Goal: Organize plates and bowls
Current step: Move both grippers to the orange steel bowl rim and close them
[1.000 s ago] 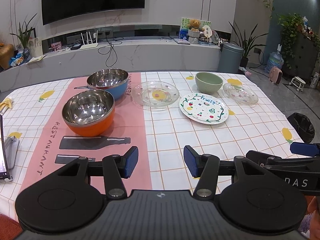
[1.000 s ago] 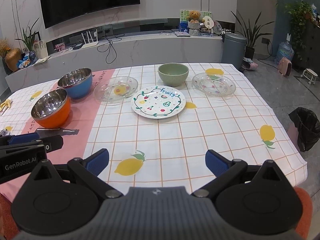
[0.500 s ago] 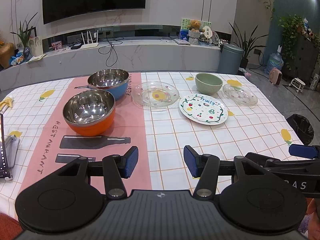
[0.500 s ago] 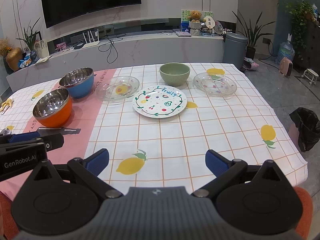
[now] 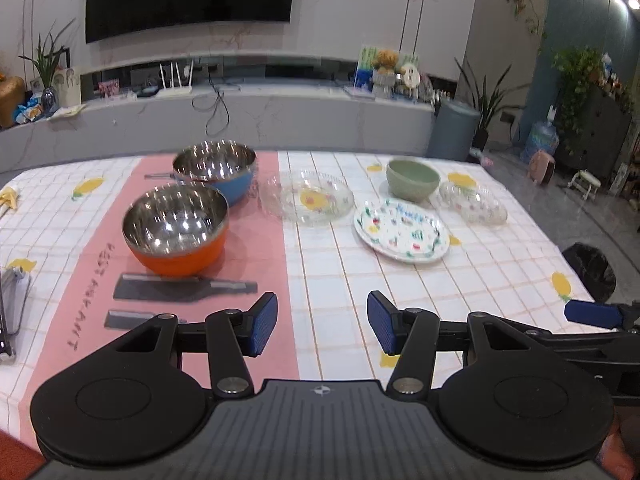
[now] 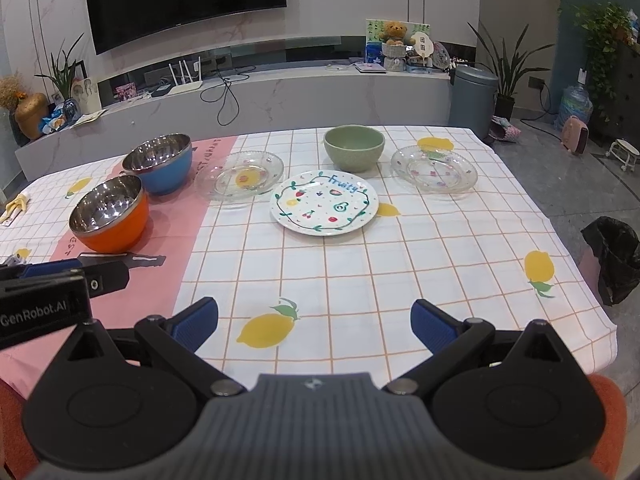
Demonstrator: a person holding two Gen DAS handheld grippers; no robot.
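On the checked tablecloth stand an orange steel bowl [image 5: 176,230] [image 6: 110,216] and, behind it, a blue steel bowl [image 5: 216,170] [image 6: 160,162]. Further right lie a clear glass plate [image 5: 310,200] [image 6: 240,176], a white "Fruity" plate [image 5: 402,230] [image 6: 324,202], a green bowl [image 5: 412,180] [image 6: 354,148] and a second glass plate [image 5: 474,202] [image 6: 434,170]. My left gripper [image 5: 322,322] hovers open over the near table, empty. My right gripper [image 6: 314,324] is open wider, also empty, near the front edge.
A pink runner [image 5: 104,280] covers the table's left part. A phone or tablet [image 5: 8,312] lies at the far left edge. A black bin [image 6: 614,264] stands on the floor to the right. A grey counter [image 6: 280,96] runs behind the table.
The left wrist view has shifted slightly and blurred; the dishes and both grippers' jaws look unchanged.
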